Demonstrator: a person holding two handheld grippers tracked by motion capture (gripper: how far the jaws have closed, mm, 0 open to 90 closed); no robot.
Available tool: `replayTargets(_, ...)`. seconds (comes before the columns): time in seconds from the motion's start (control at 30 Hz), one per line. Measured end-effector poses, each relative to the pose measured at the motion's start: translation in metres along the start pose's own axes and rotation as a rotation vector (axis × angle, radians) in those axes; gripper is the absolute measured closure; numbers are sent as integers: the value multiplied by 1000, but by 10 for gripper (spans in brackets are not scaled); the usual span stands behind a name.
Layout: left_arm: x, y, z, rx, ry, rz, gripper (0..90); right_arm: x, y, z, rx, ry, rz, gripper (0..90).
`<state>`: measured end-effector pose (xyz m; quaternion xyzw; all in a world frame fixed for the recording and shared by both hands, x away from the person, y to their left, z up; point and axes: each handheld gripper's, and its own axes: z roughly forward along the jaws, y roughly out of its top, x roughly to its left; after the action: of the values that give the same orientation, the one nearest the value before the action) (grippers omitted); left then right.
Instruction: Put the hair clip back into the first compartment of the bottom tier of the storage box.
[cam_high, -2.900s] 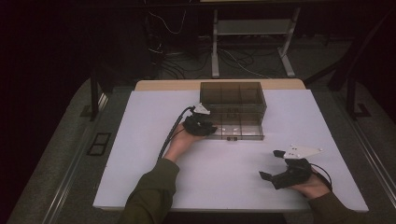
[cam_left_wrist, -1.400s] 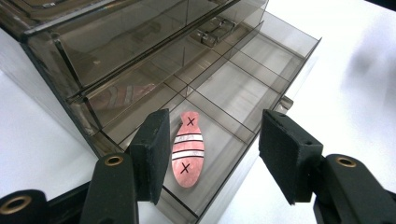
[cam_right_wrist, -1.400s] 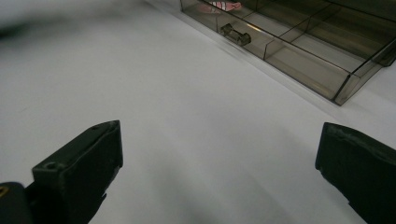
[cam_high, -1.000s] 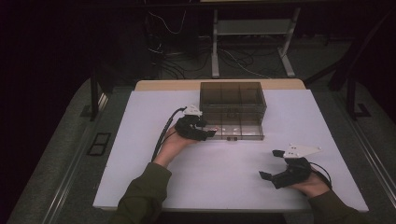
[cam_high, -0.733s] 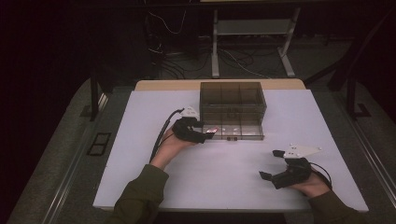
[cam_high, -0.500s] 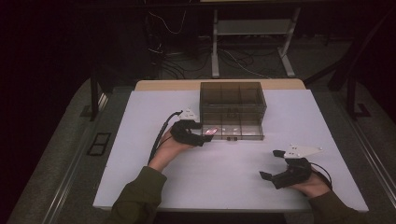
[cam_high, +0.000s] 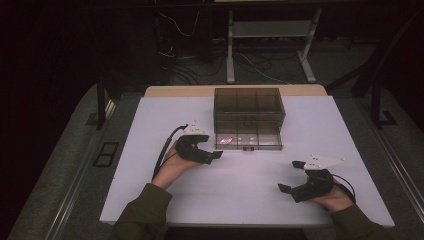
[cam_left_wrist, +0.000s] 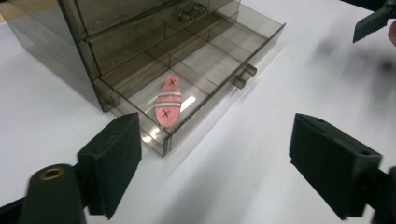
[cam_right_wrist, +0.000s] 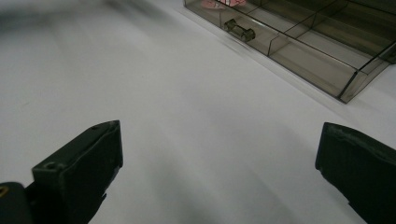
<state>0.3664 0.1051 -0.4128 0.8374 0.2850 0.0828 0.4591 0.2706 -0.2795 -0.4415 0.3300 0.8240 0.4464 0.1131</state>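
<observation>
In the high view, one smoky clear drawer cabinet (cam_high: 249, 110) is standing on the white table (cam_high: 150, 125), its bottom drawer (cam_high: 248, 141) pulled out toward the person. The left hand (cam_high: 172, 167) is reaching forward from an olive sleeve (cam_high: 142, 212) and holding the left gripper (cam_high: 216, 154) just left of the drawer's front corner, jaws spread and empty. The right gripper (cam_high: 289, 176) is resting near the table's near edge, well to the right of and nearer than the cabinet, jaws spread wide, nothing between them. One pink fish-shaped piece (cam_high: 227, 140) is lying in the drawer's left compartment.

In the left gripper view, the two black jaws are standing wide apart over bare table, aimed at the drawer's corner. The single pink fish-shaped piece (cam_left_wrist: 168, 101), striped white across the middle with two black crosses, is lying flat in the nearest compartment, against the front wall. Two small knobs (cam_left_wrist: 244, 76) are sticking out of the drawer front.

In the right gripper view, both jaws are spread apart over empty table, with the drawer (cam_right_wrist: 299, 49) lying beyond them and one knob (cam_right_wrist: 239, 30) showing on its front.
</observation>
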Motion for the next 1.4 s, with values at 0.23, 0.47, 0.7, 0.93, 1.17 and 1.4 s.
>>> replayTargets(0.23, -4, -8, -10, -7, 18, 1, 103, 0, 0, 0, -2, 0, 1, 2)
replayTargets(0.47, -8, -20, -23, -17, 38, -4, 30, 0, 0, 0, -1, -1, 1, 2)
replayTargets(0.7, -11, -32, -33, -43, 40, -8, 0, 0, 0, 0, -1, -3, 2, 2)
replayTargets(0.93, -15, -45, -44, -35, 46, -8, 0, 0, 0, -1, -2, -4, 2, 2)
replayTargets(1.17, -21, -55, -53, -26, 37, 1, 0, 0, 0, 0, 0, -6, 0, 2)
replayTargets(1.4, -27, -63, -58, -29, 33, 14, 0, 0, 0, 0, 0, -8, 0, 2)
